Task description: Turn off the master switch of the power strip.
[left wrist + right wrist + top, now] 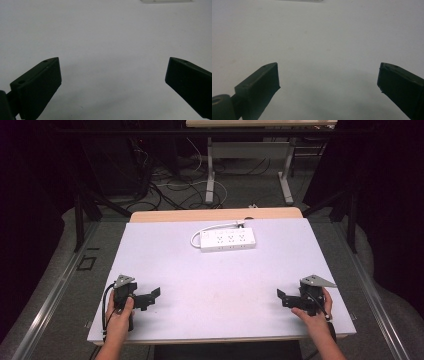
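Counter: a white-topped counter [215, 285] with a strip of bare wood along its far edge; the person's forearms come in over its near edge.
Power strip: a white power strip [228, 240] lies flat near the far middle of the counter, long side running left to right, three groups of sockets on its face.
Cord: the white cord [207, 231] leaves the strip's left end, loops round and runs back along its far side toward the right.
Left claw: the left claw [153, 296] sits at the near-left part of the counter, held in the person's left hand [120, 317] and pointing toward the middle. Its jaws stand spread wide with bare counter between them; in the left gripper view [113, 75] nothing lies in the gap.
Right claw: the right claw [281, 296] sits at the near-right part of the counter, held in the right hand [311, 312] and pointing inward toward the other. Its jaws are also spread wide and hold nothing; the right gripper view [328, 77] shows plain white surface between them.
Spacing: both claws are well apart from the power strip and from each other.
Top edges: a pale sliver of the power strip [166, 1] shows at the top of the left gripper view.
Surroundings: beyond the counter, grey floor with tangled cables [170, 190] and the legs of another table [210, 175].
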The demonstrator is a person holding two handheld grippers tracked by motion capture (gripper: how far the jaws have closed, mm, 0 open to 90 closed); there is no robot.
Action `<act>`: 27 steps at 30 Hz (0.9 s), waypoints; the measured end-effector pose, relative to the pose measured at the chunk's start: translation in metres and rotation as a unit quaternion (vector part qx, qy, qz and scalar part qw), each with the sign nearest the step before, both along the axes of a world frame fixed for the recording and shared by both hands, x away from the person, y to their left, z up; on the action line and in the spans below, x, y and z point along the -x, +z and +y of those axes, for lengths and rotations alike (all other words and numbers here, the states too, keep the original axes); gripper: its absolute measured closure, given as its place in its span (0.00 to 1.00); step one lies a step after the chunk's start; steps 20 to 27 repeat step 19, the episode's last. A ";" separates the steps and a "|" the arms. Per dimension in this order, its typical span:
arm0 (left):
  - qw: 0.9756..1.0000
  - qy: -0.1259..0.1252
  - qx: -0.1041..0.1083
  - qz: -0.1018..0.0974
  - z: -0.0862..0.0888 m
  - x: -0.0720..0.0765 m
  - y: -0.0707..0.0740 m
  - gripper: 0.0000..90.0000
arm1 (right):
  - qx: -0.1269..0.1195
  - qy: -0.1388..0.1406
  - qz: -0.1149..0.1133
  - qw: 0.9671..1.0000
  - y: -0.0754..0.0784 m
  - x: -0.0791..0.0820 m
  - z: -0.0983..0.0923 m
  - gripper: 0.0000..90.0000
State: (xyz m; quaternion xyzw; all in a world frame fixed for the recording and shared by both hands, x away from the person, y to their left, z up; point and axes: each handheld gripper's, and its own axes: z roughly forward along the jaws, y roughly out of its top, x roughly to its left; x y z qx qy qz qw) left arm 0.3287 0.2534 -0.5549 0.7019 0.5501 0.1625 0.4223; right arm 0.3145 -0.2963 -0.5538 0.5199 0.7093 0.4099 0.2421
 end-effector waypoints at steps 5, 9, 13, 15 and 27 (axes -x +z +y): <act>1.000 0.008 0.012 0.005 0.004 0.000 -0.002 0.00 | -0.002 -0.001 0.001 1.000 0.000 0.000 0.000 0.04; 1.000 0.009 0.014 0.007 0.006 -0.001 -0.003 0.00 | 0.001 0.000 -0.002 1.000 0.000 0.000 -0.001 0.04; 1.000 0.011 0.015 0.009 0.008 -0.001 -0.004 0.00 | 0.001 -0.003 -0.005 1.000 0.000 0.000 0.001 0.04; 1.000 0.013 0.017 0.011 0.008 -0.002 -0.004 0.00 | 0.000 0.001 -0.001 1.000 0.000 0.000 0.000 0.04; 1.000 0.016 0.019 0.010 0.009 -0.002 -0.004 0.00 | 0.001 0.000 -0.003 1.000 0.000 0.000 -0.001 0.04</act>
